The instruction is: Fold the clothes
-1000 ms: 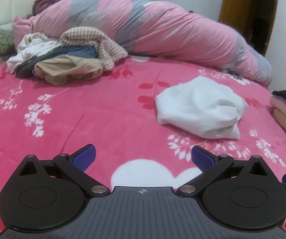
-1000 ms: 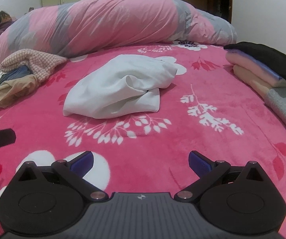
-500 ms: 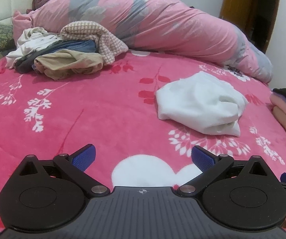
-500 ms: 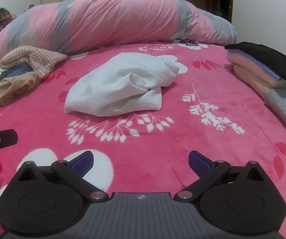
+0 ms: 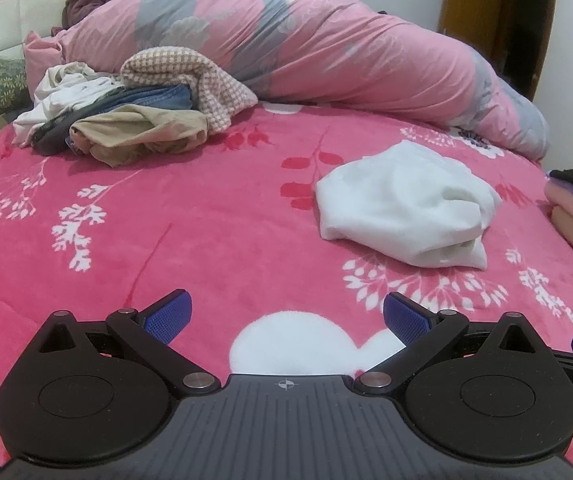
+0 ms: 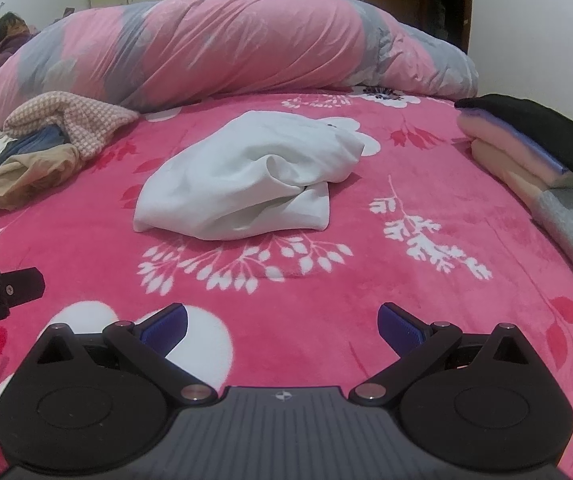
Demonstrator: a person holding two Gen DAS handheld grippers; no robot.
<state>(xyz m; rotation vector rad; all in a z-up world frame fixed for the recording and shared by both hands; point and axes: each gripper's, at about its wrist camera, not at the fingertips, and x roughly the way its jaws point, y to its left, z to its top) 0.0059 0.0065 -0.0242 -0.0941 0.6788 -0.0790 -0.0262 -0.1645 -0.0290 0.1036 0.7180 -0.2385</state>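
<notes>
While the white garment [image 6: 246, 176] lies bunched mid-bed on the pink blanket [image 6: 366, 280], both the left gripper [image 5: 286, 318] and right gripper [image 6: 282, 322] gape wide, empty; it looks soft, light, floppy; pinch its near hem.

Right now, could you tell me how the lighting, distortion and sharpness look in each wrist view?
Left wrist view: soft, even indoor light, the white garment near overexposed, its folds washed out; fisheye bends the bed's far edge and darkens the corners. Right wrist view: similar light, the garment's creases clearer with a soft shadow beneath; the folded stack stretches toward the right edge. Both views are slightly soft, with no motion blur.
</notes>
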